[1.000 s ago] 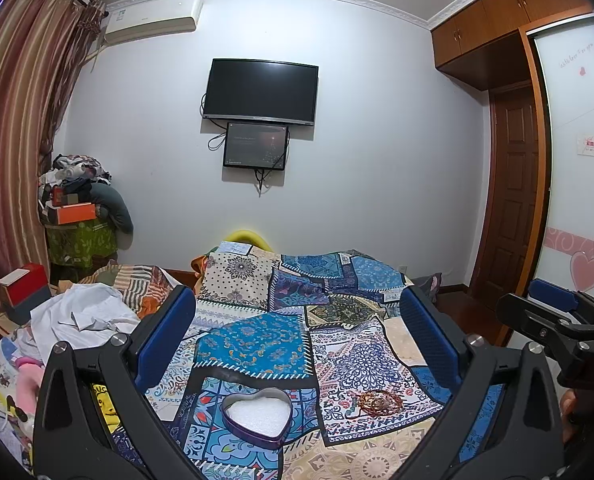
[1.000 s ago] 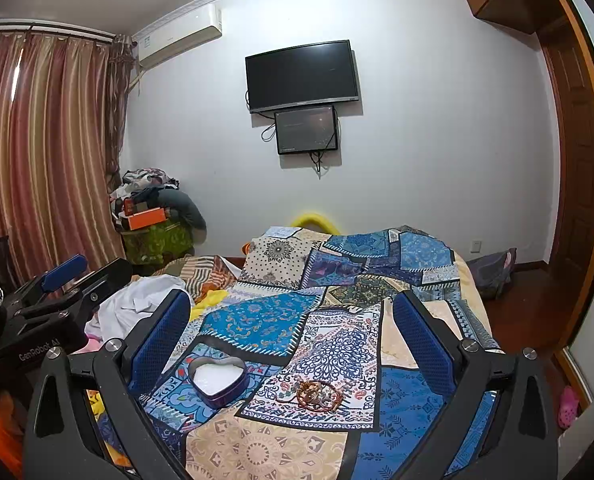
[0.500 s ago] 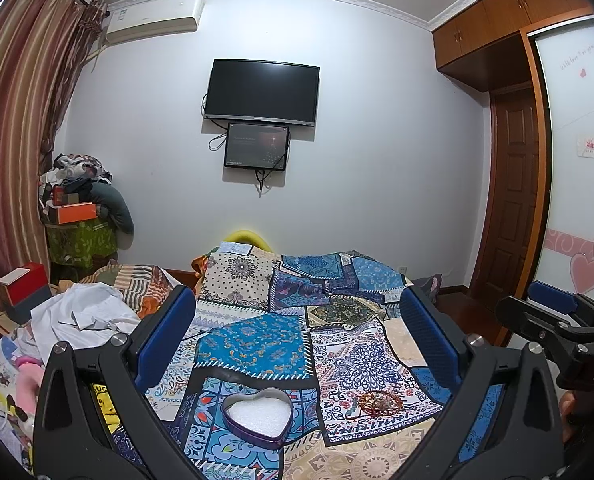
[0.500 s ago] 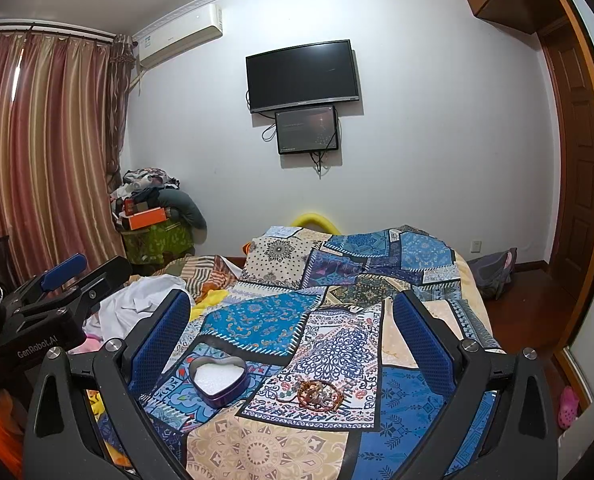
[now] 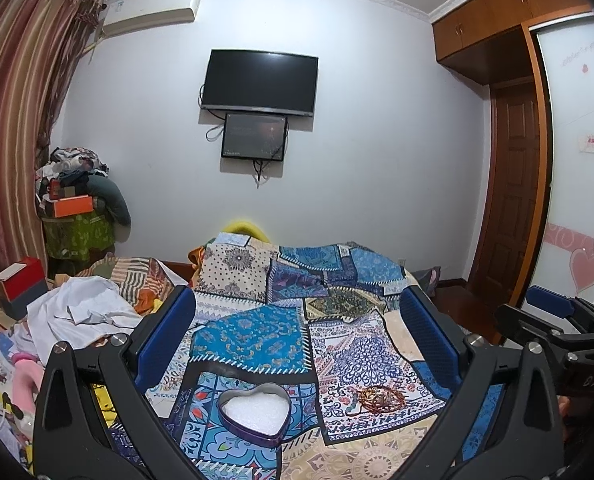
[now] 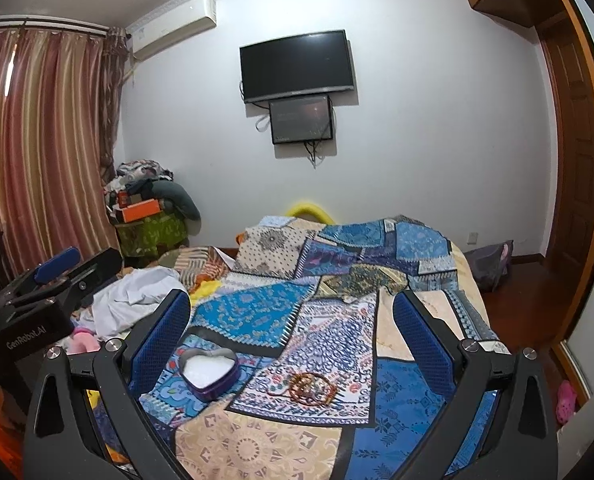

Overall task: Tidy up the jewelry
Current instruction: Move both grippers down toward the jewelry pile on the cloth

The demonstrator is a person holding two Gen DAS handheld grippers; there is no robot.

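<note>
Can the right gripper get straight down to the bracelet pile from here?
Probably yes: the right gripper is open above the bedspread, and the bracelet pile lies uncovered between its jaws, beside the heart tin.

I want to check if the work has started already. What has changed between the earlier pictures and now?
Nothing visibly changed. The left gripper and right gripper hover open over the patchwork bedspread, holding nothing. The purple heart-shaped tin with white lining and the tangle of reddish beaded bracelets lie apart where they were.
</note>
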